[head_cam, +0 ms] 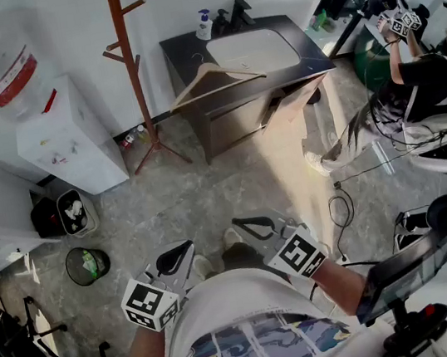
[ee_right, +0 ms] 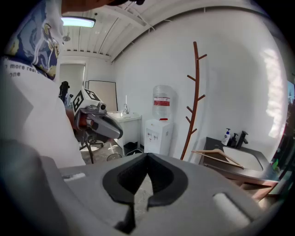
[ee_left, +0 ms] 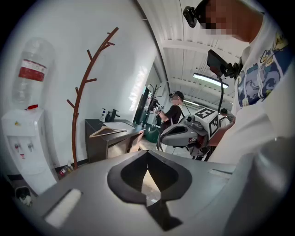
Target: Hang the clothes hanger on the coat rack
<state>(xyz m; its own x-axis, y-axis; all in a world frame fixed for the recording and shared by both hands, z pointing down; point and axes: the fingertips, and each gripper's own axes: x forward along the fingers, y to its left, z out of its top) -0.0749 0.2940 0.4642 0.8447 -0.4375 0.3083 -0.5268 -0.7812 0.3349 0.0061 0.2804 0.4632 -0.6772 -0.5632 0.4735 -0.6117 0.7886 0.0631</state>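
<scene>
A light wooden clothes hanger (head_cam: 212, 78) lies on the front left corner of a dark sink cabinet (head_cam: 187, 53) across the room. It also shows as the hanger (ee_left: 107, 132) and the hanger (ee_right: 216, 156) in the gripper views. The brown coat rack (head_cam: 131, 70) stands just left of the cabinet, its pegs bare; I see the same rack (ee_left: 78, 106) and rack (ee_right: 196, 97) from each gripper. My left gripper (head_cam: 173, 261) and right gripper (head_cam: 252, 228) hover low in front of my body, far from both. The left jaws (ee_left: 147, 154) and right jaws (ee_right: 146, 156) are shut on nothing.
A white water dispenser (head_cam: 74, 138) stands left of the rack, with a black bin (head_cam: 65, 214) and a round bin (head_cam: 86, 264) on the floor near it. A seated person (head_cam: 427, 82) and floor cables (head_cam: 341, 205) are at the right.
</scene>
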